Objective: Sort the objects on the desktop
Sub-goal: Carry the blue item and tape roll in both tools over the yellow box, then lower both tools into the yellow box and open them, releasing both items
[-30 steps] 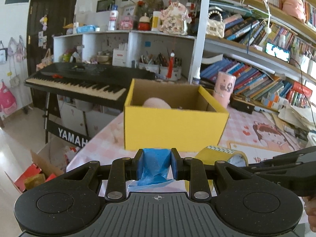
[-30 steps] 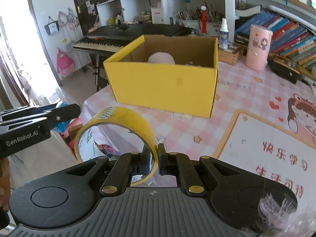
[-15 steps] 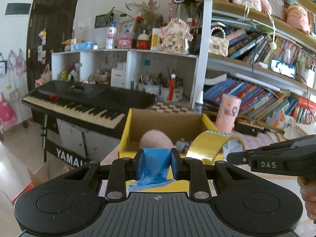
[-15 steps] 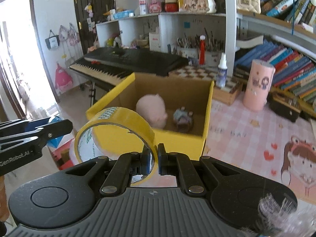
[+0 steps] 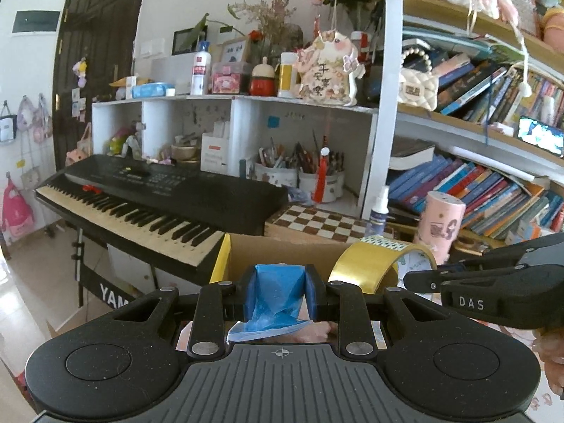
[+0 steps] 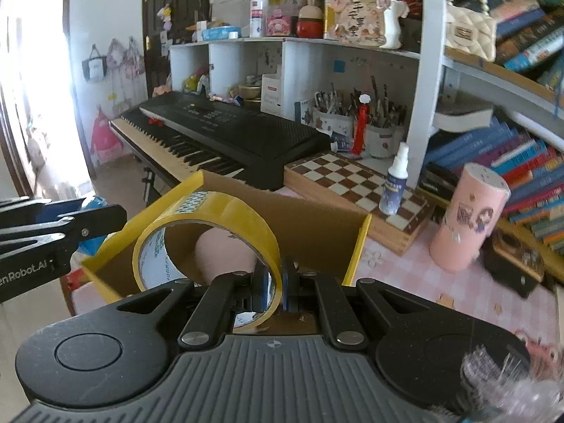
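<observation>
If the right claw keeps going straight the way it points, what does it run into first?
Probably the pink round thing inside the yellow box; the right claw, clamped on the tape roll, points down into it. Depth is unclear.

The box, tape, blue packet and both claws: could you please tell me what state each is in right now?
Box: open-topped, a pink round thing inside.
Tape: upright, held over the box by its band.
Blue packet: crumpled, clamped, above the box.
Left claw: shut on the blue packet.
Right claw: shut on the tape.

Yellow tape roll [image 6: 225,218], yellow box [image 6: 356,250], blue packet [image 5: 278,296], brown-and-white chequered board [image 6: 356,179], pink canister [image 6: 469,222].
</observation>
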The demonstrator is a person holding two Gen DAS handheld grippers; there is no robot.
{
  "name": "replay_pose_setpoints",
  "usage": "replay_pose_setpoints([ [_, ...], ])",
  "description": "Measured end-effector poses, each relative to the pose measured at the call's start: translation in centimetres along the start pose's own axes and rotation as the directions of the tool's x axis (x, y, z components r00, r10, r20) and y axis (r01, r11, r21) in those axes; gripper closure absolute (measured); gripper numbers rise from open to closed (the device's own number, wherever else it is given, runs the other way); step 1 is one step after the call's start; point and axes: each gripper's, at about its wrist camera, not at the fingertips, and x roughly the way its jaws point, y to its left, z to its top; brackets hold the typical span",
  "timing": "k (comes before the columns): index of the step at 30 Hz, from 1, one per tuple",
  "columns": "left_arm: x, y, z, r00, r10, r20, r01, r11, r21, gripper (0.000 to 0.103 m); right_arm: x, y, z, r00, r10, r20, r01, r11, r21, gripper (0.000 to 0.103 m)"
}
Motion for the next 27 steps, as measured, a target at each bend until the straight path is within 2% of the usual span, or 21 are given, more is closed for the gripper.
replay_pose_setpoints([
  [7, 3.7, -1.1, -0.2, 0.998, 0.01, -0.067, -0.009, 1.0, 0.023, 0.078, 3.6, 0.0, 0.3, 0.998, 0.011, -0.056, -0.019, 0.989, -0.149, 0.096],
  [16, 6.6, -2.2, -1.9, 0.987, 0.021, -0.16, -0.013, 0.999, 0.05, 0.078, 6.4, 0.7, -1.0, 0.989, 0.015, -0.145, -0.063, 0.94, -0.336, 0.095],
  [27, 7.7, -3.0, -3.5, 0.971, 0.04, -0.237, -0.021, 0.996, 0.081, 0.077, 8.1, 1.0, -2.7, 0.968, 0.046, -0.246, -0.143, 0.908, -0.395, 0.095],
])
